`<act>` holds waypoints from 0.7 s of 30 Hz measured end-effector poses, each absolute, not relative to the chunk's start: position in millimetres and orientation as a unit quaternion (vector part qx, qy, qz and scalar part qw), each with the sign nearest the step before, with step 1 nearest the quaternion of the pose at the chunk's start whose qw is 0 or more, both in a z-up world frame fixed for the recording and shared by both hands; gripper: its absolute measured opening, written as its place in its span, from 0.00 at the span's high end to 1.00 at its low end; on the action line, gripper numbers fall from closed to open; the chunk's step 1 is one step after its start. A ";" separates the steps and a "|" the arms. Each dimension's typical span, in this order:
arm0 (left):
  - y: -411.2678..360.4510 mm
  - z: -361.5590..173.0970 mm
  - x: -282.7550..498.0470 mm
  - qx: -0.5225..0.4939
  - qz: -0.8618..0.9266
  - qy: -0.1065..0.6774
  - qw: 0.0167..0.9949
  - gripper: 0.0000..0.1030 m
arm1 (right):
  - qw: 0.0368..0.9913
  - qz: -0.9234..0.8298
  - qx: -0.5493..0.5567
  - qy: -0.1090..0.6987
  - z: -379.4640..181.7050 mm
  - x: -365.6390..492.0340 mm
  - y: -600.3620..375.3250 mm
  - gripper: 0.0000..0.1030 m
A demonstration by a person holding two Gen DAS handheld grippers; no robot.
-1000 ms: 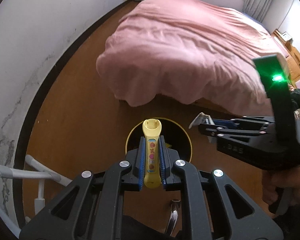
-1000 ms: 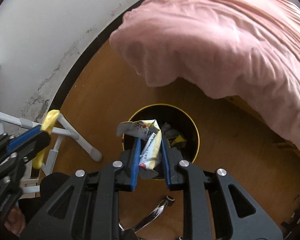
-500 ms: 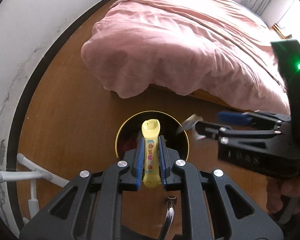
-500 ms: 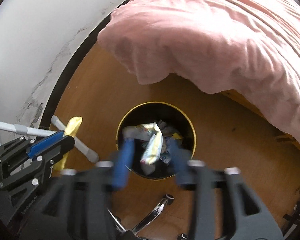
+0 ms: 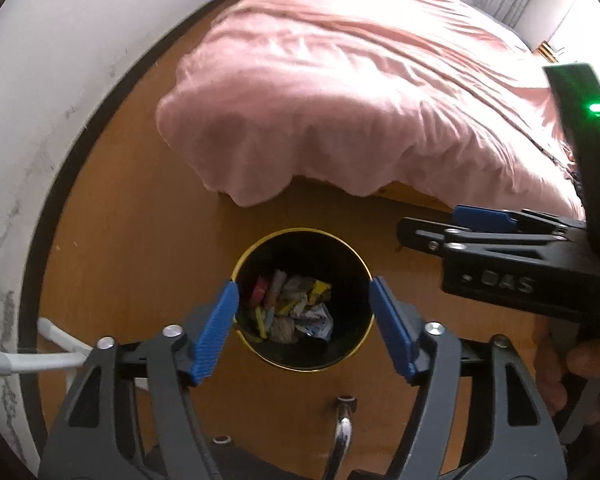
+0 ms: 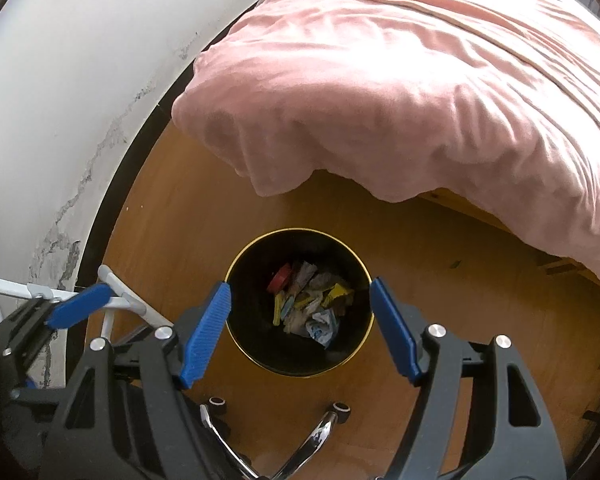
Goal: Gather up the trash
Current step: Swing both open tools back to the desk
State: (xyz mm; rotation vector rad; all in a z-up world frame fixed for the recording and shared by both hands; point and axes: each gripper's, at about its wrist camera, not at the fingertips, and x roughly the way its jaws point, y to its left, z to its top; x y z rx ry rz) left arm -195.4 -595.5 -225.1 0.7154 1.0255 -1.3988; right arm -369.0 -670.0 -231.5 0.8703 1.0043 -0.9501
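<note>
While the left wrist view looks steeply down, the left gripper [image 5: 304, 320] hangs over a black trash bin [image 5: 300, 366] with a gold rim, its jaws opening and nothing between the blue pads [image 5: 216, 330]. Crumpled wrappers and other trash [image 5: 296, 308] lie at the bottom of the bin, among them a yellow stick-shaped piece. The right gripper [image 5: 412, 232] reaches in from the right of the bin, above the wooden floor [image 5: 148, 216]; a hand [image 5: 568, 368] holds its grip. Beyond the bin stands a bed under a pink cover [image 5: 360, 92].

Seen from the right wrist, the right gripper [image 6: 300, 320] is spread wide and empty, straddling the same bin [image 6: 300, 372]. Trash [image 6: 308, 304] fills its bottom, a red round piece at the far side. Left of the bin, one blue pad of the left gripper [image 6: 78, 306] shows before a white tube frame [image 6: 136, 306]. Chrome chair legs [image 6: 320, 436] lie nearer than the bin.
</note>
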 end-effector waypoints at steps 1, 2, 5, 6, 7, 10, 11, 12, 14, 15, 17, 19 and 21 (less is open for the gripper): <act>-591.4 -216.9 -195.1 0.306 -0.602 0.432 0.598 0.26 | 0.690 -0.426 0.382 0.443 -226.0 -368.0 -668.3 0.32; -584.5 -204.8 -193.8 0.302 -0.600 0.419 0.611 0.21 | 0.698 -0.428 0.374 0.435 -219.2 -366.5 -666.9 0.32; -563.7 -170.6 -187.3 0.287 -0.598 0.389 0.639 0.14 | 0.724 -0.429 0.351 0.410 -194.6 -360.2 -657.5 0.30; -550.5 -152.2 -181.4 0.280 -0.596 0.378 0.651 0.13 | 0.730 -0.428 0.345 0.406 -187.9 -357.4 -653.9 0.29; -542.2 -141.2 -176.7 0.276 -0.593 0.372 0.659 0.12 | 0.740 -0.423 0.337 0.400 -177.3 -352.8 -648.0 0.29; -502.0 -98.0 -154.0 0.258 -0.573 0.351 0.695 0.11 | 0.765 -0.410 0.315 0.384 -144.6 -336.1 -628.5 0.27; -488.2 -86.2 -145.1 0.253 -0.564 0.346 0.706 0.10 | 0.772 -0.405 0.307 0.381 -135.8 -329.7 -624.0 0.25; -469.7 -73.0 -132.6 0.247 -0.551 0.340 0.721 0.10 | 0.784 -0.396 0.294 0.376 -122.4 -319.2 -613.8 0.24; -429.1 -51.1 -101.2 0.238 -0.507 0.334 0.758 0.07 | 0.809 -0.368 0.272 0.369 -97.7 -293.3 -592.4 0.22; -415.2 -46.5 -89.6 0.237 -0.488 0.333 0.771 0.07 | 0.817 -0.356 0.266 0.367 -89.2 -282.6 -583.6 0.22; -379.2 -38.8 -58.2 0.239 -0.432 0.335 0.802 0.07 | 0.842 -0.317 0.242 0.364 -67.0 -247.8 -559.5 0.21; -337.0 -34.4 -21.3 0.231 -0.371 0.339 0.833 0.07 | 0.859 -0.287 0.218 0.362 -50.7 -216.2 -541.2 0.19; -298.4 -34.5 14.4 0.211 -0.315 0.356 0.854 0.07 | 0.878 -0.244 0.192 0.363 -36.4 -175.1 -516.0 0.19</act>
